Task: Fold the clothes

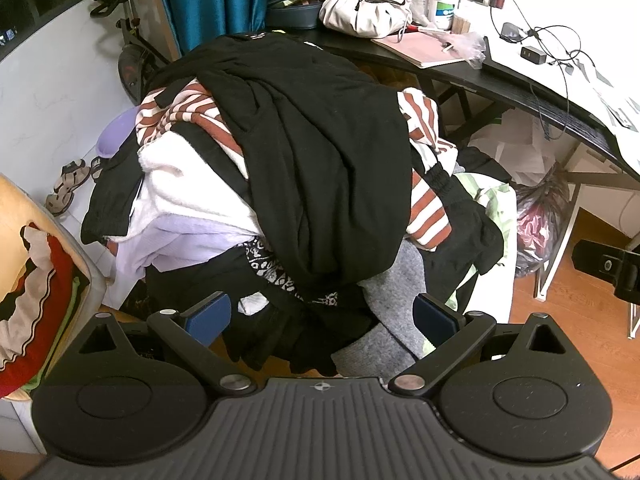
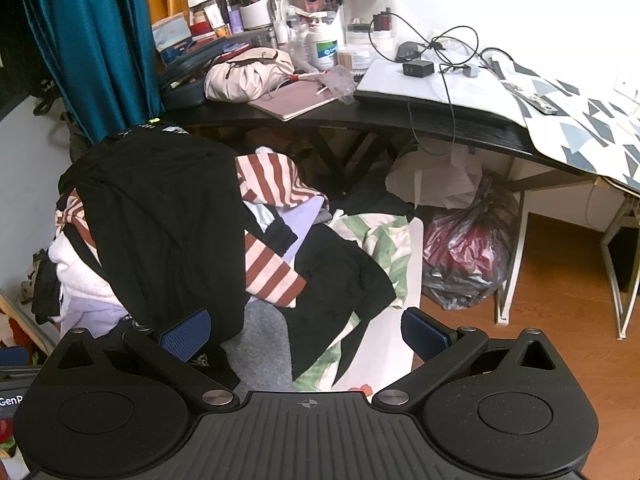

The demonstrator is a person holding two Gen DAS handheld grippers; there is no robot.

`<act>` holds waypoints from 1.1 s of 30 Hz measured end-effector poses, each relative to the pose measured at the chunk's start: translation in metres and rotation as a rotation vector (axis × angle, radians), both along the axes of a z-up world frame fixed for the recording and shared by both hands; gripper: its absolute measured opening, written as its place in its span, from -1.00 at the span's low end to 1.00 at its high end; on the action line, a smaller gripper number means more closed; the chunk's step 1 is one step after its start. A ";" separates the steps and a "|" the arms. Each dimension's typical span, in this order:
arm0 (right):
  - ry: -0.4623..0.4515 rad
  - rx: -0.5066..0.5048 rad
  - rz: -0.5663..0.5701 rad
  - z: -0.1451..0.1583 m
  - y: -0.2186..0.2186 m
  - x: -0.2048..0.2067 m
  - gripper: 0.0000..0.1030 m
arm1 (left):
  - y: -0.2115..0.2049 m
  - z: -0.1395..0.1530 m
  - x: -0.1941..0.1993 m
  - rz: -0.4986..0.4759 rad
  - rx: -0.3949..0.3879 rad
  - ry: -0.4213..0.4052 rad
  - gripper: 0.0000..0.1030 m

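Both the left gripper (image 1: 323, 318) and right gripper (image 2: 306, 334) have jaws apart, empty. Ahead of them, the black garment (image 1: 320, 152) overlaps others; pulling it may drag the striped top (image 2: 268, 268) off.

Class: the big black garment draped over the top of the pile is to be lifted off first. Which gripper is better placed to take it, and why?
Probably the left gripper. Its open jaws sit directly below the hanging hem of the black garment. The right gripper, also open, faces mostly the grey garment and green-striped cloth, with the black garment off to its left.
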State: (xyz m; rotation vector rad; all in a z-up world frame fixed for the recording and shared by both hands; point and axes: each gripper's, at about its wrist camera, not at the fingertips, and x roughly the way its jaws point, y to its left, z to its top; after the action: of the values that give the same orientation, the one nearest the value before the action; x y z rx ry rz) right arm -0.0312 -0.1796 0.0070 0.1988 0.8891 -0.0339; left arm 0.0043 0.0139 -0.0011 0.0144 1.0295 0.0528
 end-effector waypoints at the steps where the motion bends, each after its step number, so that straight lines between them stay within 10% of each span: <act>1: 0.000 -0.003 0.001 0.000 0.001 0.000 0.98 | 0.000 0.000 0.000 0.000 -0.001 0.000 0.93; 33: 0.012 -0.021 0.003 -0.002 0.003 0.004 0.98 | -0.002 0.000 -0.001 -0.010 0.009 -0.006 0.93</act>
State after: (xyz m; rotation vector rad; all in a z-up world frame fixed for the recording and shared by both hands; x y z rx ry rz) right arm -0.0268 -0.1767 0.0054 0.1773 0.9006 -0.0414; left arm 0.0031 0.0120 -0.0012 0.0272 1.0234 0.0485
